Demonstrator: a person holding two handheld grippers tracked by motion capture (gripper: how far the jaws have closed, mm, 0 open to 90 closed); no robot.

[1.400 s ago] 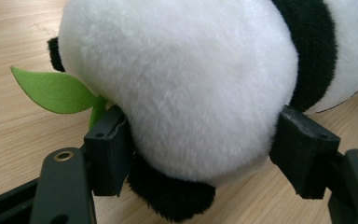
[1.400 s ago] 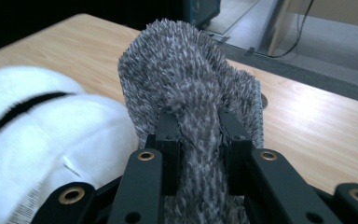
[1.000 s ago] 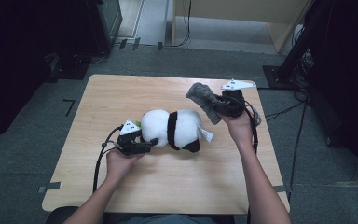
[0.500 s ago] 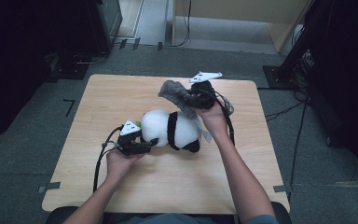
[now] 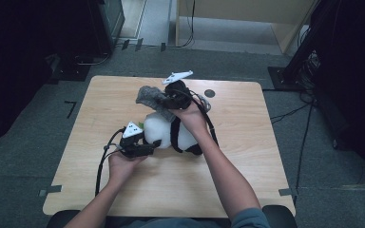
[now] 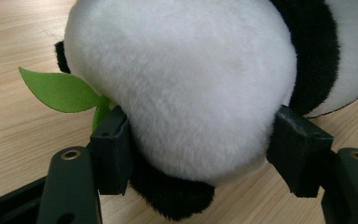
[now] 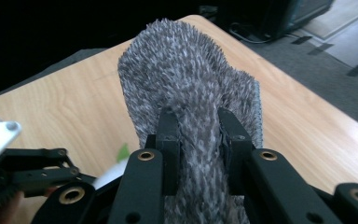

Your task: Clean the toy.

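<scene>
Across the wooden table, the left gripper is clamping, jaws just closing, the panda plush, while the right gripper is pinching a grey fuzzy cloth at centre frame.

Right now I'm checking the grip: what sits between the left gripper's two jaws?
The panda plush toy: in the left gripper view its white furry end fills the gap of the left gripper, both pads pressing it.
</scene>
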